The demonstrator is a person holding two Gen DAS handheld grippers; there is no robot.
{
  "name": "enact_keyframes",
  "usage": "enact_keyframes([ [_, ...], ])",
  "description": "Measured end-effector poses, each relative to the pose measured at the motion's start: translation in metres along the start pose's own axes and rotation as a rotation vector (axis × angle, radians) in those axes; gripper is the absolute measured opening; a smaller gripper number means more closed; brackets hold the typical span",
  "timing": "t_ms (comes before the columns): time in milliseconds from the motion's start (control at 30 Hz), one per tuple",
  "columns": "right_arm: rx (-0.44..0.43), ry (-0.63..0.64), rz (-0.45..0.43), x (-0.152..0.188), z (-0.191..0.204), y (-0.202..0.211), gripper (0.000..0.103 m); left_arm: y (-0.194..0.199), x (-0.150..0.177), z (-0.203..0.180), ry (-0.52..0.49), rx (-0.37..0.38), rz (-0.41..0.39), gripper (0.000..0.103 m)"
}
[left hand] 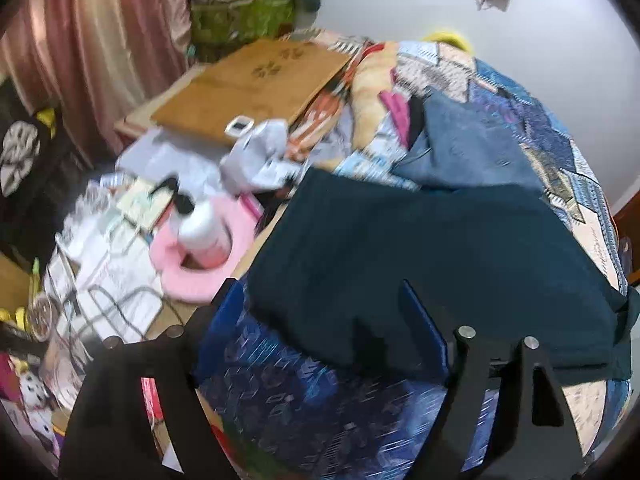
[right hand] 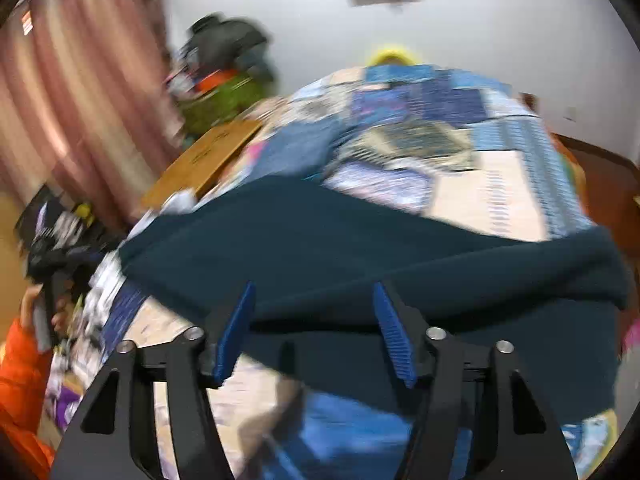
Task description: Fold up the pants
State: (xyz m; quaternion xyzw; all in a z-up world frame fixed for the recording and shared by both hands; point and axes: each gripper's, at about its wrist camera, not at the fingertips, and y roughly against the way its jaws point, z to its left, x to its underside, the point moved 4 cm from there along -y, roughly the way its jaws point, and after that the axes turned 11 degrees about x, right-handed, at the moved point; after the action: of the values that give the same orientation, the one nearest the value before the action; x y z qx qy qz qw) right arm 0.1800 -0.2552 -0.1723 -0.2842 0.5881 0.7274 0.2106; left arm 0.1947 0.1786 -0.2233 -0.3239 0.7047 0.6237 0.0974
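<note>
Dark teal pants [left hand: 420,256] lie spread flat across a patterned blue quilt [left hand: 320,412] on the bed. They also show in the right wrist view [right hand: 340,248], where their near edge hangs over the bed's front. My left gripper [left hand: 320,304] is open, its blue pads [left hand: 424,328] hovering over the pants' near left edge. My right gripper [right hand: 316,308] is open, its blue pads [right hand: 236,332] just above the pants' near edge. Neither gripper holds cloth. Both views are blurred.
A blue denim garment [left hand: 472,152] lies on the quilt behind the pants. Left of the bed, a cluttered table holds a white bottle [left hand: 200,232] on a pink ring, papers and a brown board [left hand: 248,88]. A pink curtain [right hand: 72,120] hangs at left.
</note>
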Motion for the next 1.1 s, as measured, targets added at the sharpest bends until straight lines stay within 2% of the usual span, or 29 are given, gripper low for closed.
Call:
enact_keyframes([
  [100, 0.081, -0.086, -0.018, -0.011, -0.050, 0.009, 0.063, 0.004, -0.016, -0.029, -0.072, 0.009, -0.027, 0.087],
  [300, 0.238, -0.221, -0.028, -0.032, -0.146, 0.012, 0.063, -0.003, -0.044, -0.100, -0.192, 0.085, -0.053, 0.091],
  [500, 0.329, -0.311, 0.016, -0.043, -0.214, -0.007, 0.063, -0.031, -0.063, -0.169, -0.294, 0.145, -0.040, 0.091],
  [800, 0.345, -0.399, 0.172, -0.054, -0.279, -0.079, 0.063, -0.084, -0.063, -0.240, -0.426, 0.183, 0.058, 0.093],
  [1000, 0.313, -0.485, 0.303, -0.041, -0.307, -0.123, 0.063, -0.110, -0.052, -0.249, -0.440, 0.174, 0.125, 0.093],
  [1100, 0.246, -0.569, 0.310, -0.031, -0.313, -0.129, 0.054, -0.116, -0.045, -0.247, -0.437, 0.186, 0.157, 0.093],
])
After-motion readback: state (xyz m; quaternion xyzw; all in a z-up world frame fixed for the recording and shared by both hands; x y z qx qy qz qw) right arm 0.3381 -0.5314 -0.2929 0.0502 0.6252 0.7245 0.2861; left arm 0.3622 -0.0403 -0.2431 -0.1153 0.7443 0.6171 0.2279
